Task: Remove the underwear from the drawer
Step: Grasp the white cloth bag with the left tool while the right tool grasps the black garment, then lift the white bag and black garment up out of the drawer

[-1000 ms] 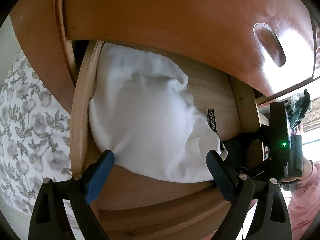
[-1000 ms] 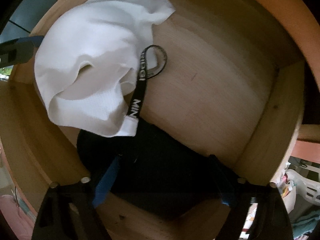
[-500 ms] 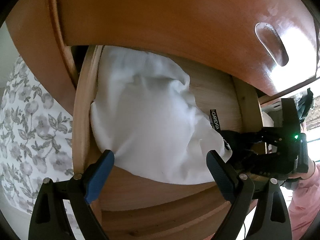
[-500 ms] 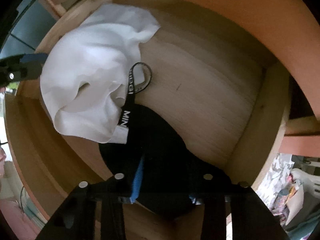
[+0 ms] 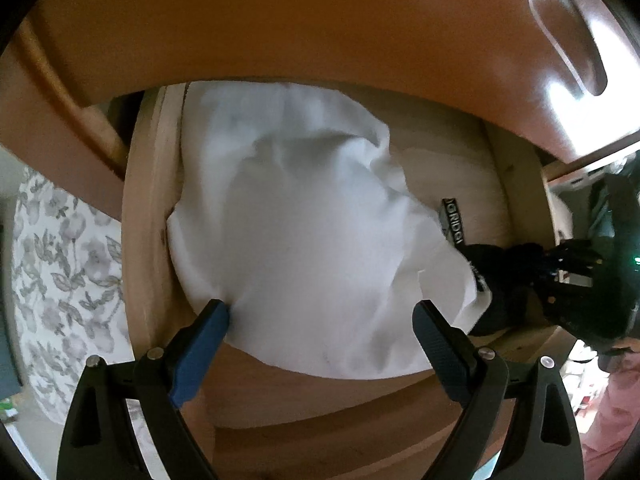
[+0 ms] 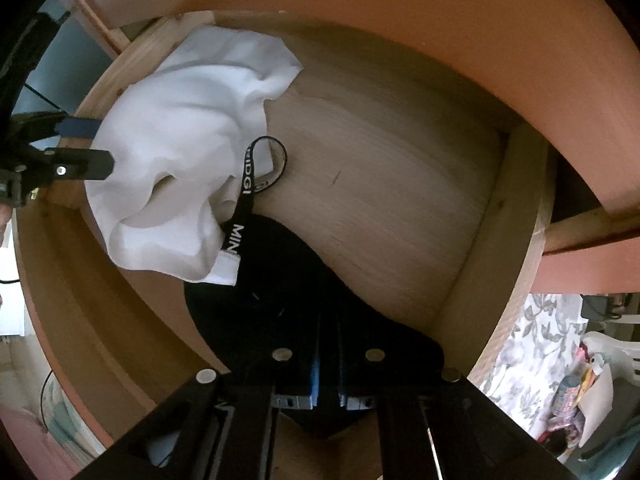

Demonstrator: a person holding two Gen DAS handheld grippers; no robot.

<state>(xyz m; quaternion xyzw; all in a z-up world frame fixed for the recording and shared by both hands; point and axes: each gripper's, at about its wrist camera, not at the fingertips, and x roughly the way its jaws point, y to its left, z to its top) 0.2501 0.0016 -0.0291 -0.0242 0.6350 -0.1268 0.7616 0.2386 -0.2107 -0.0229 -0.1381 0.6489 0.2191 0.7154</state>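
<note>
Down inside the open wooden drawer [image 6: 400, 184] lie two garments: a crumpled white underwear [image 5: 304, 232] against one side wall, and a black underwear [image 6: 288, 280] partly tucked under its edge, its lettered waistband [image 6: 244, 188] looping out across the bare drawer floor. Only fragments of the lettering can be read, since the band twists and the white cloth covers part of it.

My right gripper [image 6: 328, 356] points straight down, and its jaws have just been closing; they are now pinched together on a fold of the black underwear. The blue pads are nearly buried in dark fabric, so I cannot make out how much cloth they caught.

My left gripper [image 5: 320, 320] hangs over the white underwear with its jaws spread wide, the blue fingertips [image 5: 200, 344] flanking the garment's near edge; whether they brush it is hard to judge.

Above, the upper drawer front [image 5: 320, 20] hides the back of the drawer. From the left wrist view, my right gripper shows as a dark, blurred mass at the frame's edge.
</note>
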